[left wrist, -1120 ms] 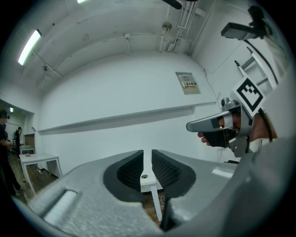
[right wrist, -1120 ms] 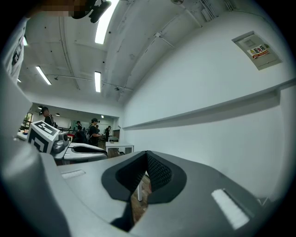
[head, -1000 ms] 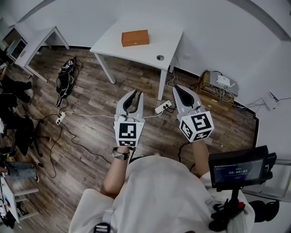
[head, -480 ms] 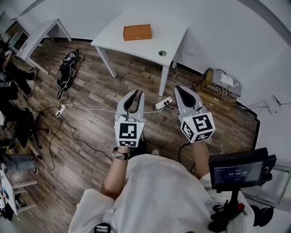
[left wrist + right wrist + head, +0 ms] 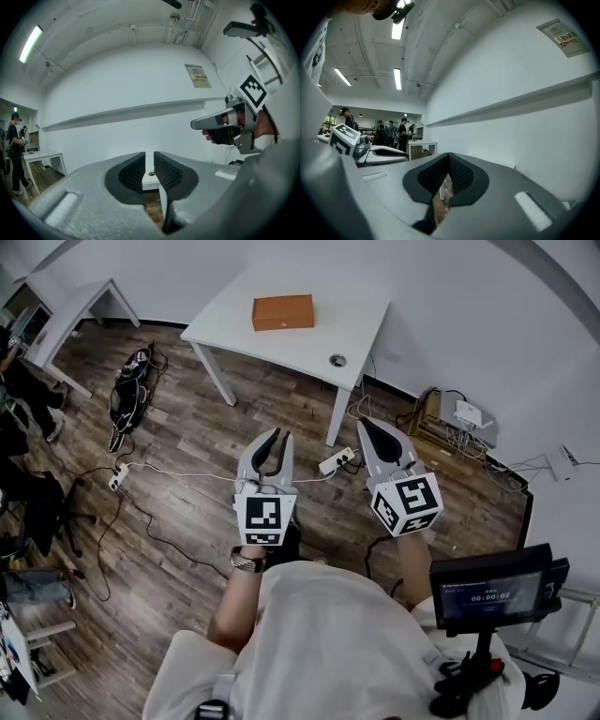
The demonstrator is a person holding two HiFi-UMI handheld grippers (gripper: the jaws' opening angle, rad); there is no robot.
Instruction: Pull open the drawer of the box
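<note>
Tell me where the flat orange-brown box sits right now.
Head view, top centre: the flat orange-brown box lies on the white table, toward its far side, up and left of the table's round cable hole.

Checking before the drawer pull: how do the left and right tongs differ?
Left tongs are slightly apart, a slit between them; right tongs are shut. In the head view, left tongs point nearly straight ahead, right tongs angle inward. Both are empty, above the floor.

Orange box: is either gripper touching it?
No, the orange box sits on the white table, while the left gripper and right gripper hang over the floor, short of the table.
</note>
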